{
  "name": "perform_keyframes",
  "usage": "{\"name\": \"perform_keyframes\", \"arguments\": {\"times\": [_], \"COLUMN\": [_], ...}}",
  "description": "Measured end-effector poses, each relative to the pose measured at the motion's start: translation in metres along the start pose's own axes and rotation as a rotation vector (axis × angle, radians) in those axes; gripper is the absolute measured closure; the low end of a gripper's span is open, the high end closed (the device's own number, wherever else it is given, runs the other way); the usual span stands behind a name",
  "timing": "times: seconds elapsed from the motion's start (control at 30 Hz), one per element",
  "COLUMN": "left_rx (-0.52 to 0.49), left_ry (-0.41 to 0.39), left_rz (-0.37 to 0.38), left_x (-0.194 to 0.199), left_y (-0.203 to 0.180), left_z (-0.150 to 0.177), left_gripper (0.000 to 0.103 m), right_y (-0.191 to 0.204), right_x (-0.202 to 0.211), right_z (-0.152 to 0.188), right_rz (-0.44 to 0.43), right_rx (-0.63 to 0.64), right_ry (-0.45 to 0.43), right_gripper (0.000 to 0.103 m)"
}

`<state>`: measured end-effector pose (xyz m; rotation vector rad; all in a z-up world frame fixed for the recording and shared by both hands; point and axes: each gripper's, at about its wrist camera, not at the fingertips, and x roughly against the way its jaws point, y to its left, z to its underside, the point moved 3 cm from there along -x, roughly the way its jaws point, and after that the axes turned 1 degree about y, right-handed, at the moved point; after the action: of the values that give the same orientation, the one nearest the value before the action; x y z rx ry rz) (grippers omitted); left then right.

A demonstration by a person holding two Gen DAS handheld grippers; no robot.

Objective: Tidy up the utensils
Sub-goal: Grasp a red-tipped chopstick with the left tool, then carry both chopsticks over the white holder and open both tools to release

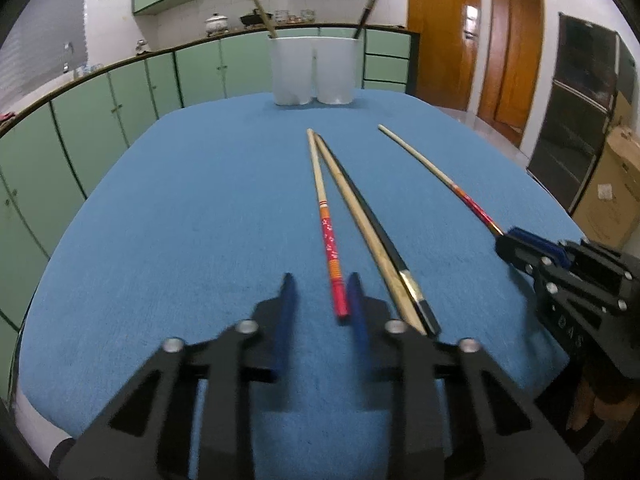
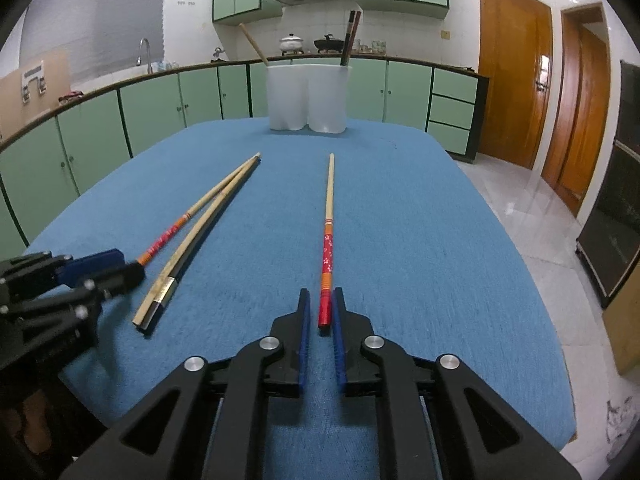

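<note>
Several chopsticks lie on the blue table (image 1: 180, 200). In the left wrist view, a red-patterned chopstick (image 1: 326, 224) lies by my open left gripper (image 1: 320, 292), its red end close to the right finger. A plain wooden chopstick (image 1: 360, 224) and a black chopstick (image 1: 372, 224) lie just right of it. In the right wrist view, a second red-patterned chopstick (image 2: 328, 236) has its red end between the fingers of my right gripper (image 2: 321, 300), which stand slightly apart from it. A white two-cup holder (image 2: 308, 98) at the table's far edge holds a wooden and a dark chopstick.
Green kitchen cabinets (image 1: 100, 116) run behind the table. Wooden doors (image 2: 516, 92) stand at the right. A cardboard box (image 1: 612, 188) sits on the floor to the right. My right gripper shows in the left wrist view (image 1: 506, 240).
</note>
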<state>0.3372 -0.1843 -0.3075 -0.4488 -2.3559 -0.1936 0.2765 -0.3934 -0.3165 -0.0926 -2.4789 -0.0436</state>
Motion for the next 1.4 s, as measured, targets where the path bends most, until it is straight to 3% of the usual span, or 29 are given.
{"name": "perform_keyframes", "arguments": {"times": [0.1, 0.27, 0.37, 0.5, 0.6, 0.63, 1.03, 1.4], "left_rx": [0.045, 0.14, 0.117, 0.079, 0.073, 0.072, 0.11, 0.092], "left_ry": [-0.015, -0.006, 0.003, 0.007, 0.0, 0.0, -0.05, -0.132], "left_rz": [-0.036, -0.102, -0.098, -0.077, -0.047, -0.034, 0.02, 0.023], "left_x": [0.002, 0.007, 0.011, 0.01, 0.008, 0.009, 0.07, 0.131], "left_y": [0.009, 0.033, 0.036, 0.035, 0.035, 0.035, 0.034, 0.035], "left_z": [0.0, 0.004, 0.005, 0.005, 0.004, 0.004, -0.026, -0.07], "left_gripper": [0.096, 0.096, 0.094, 0.079, 0.084, 0.097, 0.098, 0.098], "right_y": [0.001, -0.002, 0.005, 0.01, 0.011, 0.012, 0.006, 0.005], "right_x": [0.002, 0.005, 0.009, 0.011, 0.01, 0.01, 0.074, 0.127], "right_z": [0.001, 0.003, 0.005, 0.008, 0.007, 0.006, -0.022, -0.082], "right_rz": [0.047, 0.064, 0.024, 0.015, 0.011, 0.008, -0.055, -0.096], "right_rx": [0.002, -0.011, 0.011, 0.032, 0.034, 0.036, -0.038, -0.006], "right_ry": [-0.008, -0.004, -0.006, -0.007, -0.001, 0.002, -0.053, -0.121], "right_gripper": [0.098, 0.098, 0.096, 0.096, 0.095, 0.095, 0.097, 0.097]}}
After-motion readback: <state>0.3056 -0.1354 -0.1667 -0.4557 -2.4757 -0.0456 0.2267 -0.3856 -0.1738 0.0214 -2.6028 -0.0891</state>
